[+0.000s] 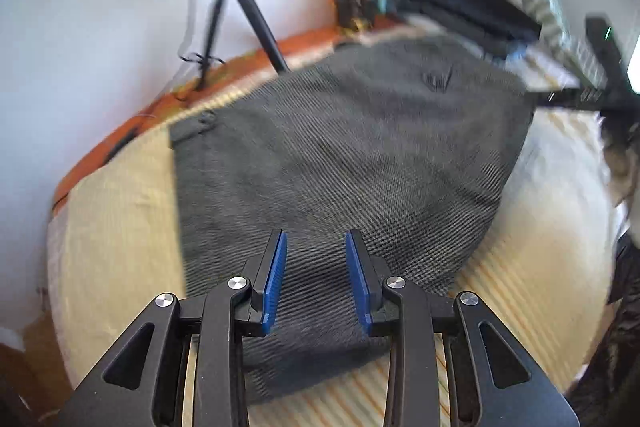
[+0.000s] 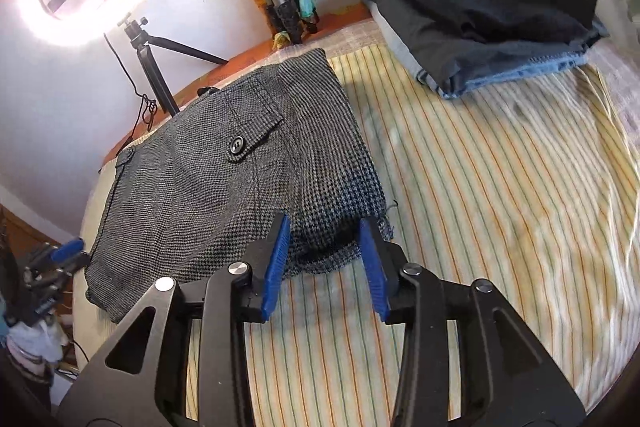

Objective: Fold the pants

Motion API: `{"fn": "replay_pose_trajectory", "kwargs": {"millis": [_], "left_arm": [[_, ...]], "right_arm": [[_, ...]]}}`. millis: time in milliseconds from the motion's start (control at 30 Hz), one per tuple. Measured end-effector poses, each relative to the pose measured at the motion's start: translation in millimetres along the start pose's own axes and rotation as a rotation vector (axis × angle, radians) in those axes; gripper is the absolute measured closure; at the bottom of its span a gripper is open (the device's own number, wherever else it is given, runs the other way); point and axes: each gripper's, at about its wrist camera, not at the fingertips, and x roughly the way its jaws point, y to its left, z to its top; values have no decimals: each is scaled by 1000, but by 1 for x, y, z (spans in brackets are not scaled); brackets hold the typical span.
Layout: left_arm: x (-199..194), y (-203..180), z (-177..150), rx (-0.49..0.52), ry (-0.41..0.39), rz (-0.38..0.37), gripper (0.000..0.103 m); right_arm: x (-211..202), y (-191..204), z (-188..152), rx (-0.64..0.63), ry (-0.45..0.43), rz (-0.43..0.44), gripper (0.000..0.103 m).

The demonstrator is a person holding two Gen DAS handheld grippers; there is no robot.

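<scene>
Now, pants (image 2: 224,179): folded grey tweed on striped sheet (image 2: 480,187).
Left gripper (image 1: 316,241): parted above pants, gripping nothing.
Right gripper (image 2: 326,227): parted astride pants' near corner, pads clear.

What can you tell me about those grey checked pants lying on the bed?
The grey pants look like thick woven wool in a small houndstooth check. They lie folded into a flat, compact packet on the striped bed cover, back side up, showing a flap pocket with a dark button. The right gripper stands open at their near edge, its blue pads either side of a corner without pressing it.
</scene>
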Motion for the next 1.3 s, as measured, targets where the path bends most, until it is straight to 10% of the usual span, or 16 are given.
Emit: {"fn": "replay_pose_trajectory", "kwargs": {"millis": [133, 333, 700, 967, 1133, 1300], "left_arm": [[32, -9, -15, 19, 96, -2, 73], [-12, 28, -16, -104, 17, -9, 72], [-21, 98, -53, -455, 65, -100, 61], [-1, 100, -53, -522, 95, -130, 76], [-4, 91, -49, -457, 82, -97, 93], [-23, 92, -43, -461, 32, -80, 94]], "right_arm": [[-7, -12, -2, 37, -13, -3, 63], [-20, -9, -1, 8, -52, -23, 61], [-16, 159, -67, -572, 118, 356, 61], [36, 236, -114, -829, 216, 350, 61], [54, 242, -124, -903, 219, 270, 93], [35, 245, -118, -917, 179, 297, 97]]}}
